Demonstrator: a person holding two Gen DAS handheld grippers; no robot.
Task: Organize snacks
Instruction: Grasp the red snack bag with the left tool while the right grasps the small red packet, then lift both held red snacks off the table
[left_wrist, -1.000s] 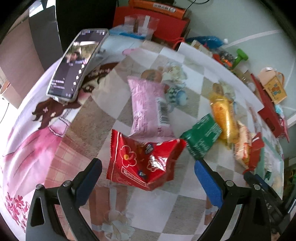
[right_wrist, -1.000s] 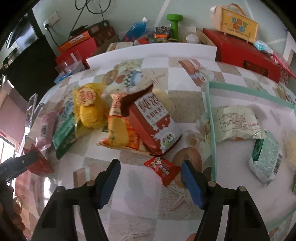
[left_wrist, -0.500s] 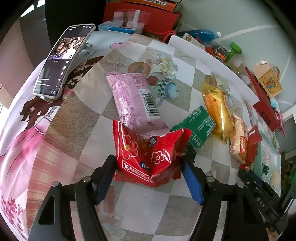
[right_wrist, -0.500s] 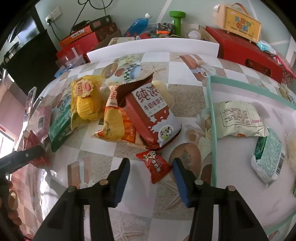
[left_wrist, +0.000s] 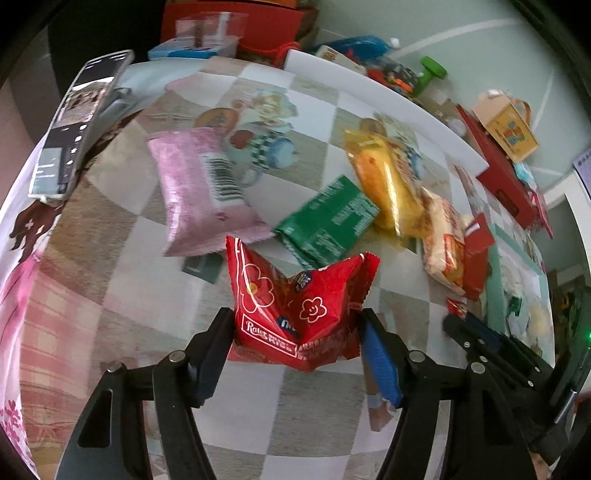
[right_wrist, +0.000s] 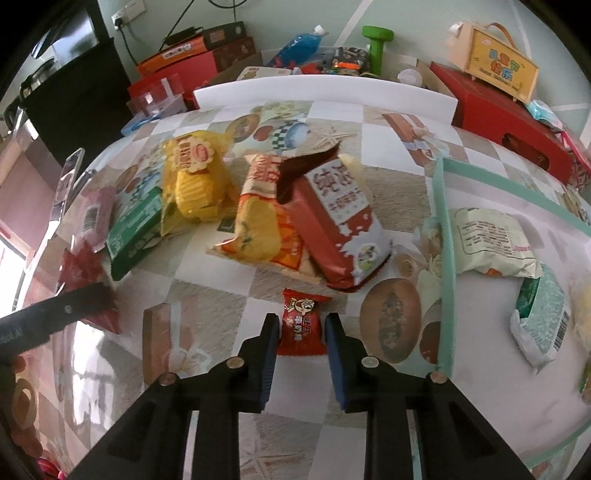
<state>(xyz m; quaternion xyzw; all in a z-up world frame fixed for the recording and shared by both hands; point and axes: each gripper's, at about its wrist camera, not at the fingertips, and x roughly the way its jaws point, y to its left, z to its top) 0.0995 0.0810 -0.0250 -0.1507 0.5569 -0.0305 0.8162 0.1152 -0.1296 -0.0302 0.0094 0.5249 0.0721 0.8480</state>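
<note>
My left gripper (left_wrist: 295, 332) is shut on a crumpled red snack bag (left_wrist: 295, 306) and holds it just above the table. My right gripper (right_wrist: 301, 334) is shut on a small red candy packet (right_wrist: 301, 323) that lies on the tablecloth. Loose snacks lie between them: a pink pack (left_wrist: 199, 192), a green pack (left_wrist: 328, 221), a yellow bag (right_wrist: 199, 177), an orange bag (right_wrist: 262, 225) and a red-and-white milk snack bag (right_wrist: 340, 221). A mint-rimmed tray (right_wrist: 445, 229) at the right holds two pale packs (right_wrist: 487, 243).
A phone (left_wrist: 77, 125) leans at the table's far left. Red boxes (right_wrist: 509, 110), a yellow toy case (right_wrist: 498, 66), a green dumbbell (right_wrist: 376, 48) and a blue bottle (right_wrist: 299, 48) crowd the floor behind the table's white edge (right_wrist: 325, 92).
Both grippers closed from wide open. The left one now clamps the red bag and has lifted it; the right one moved forward and closed on the small red packet.
</note>
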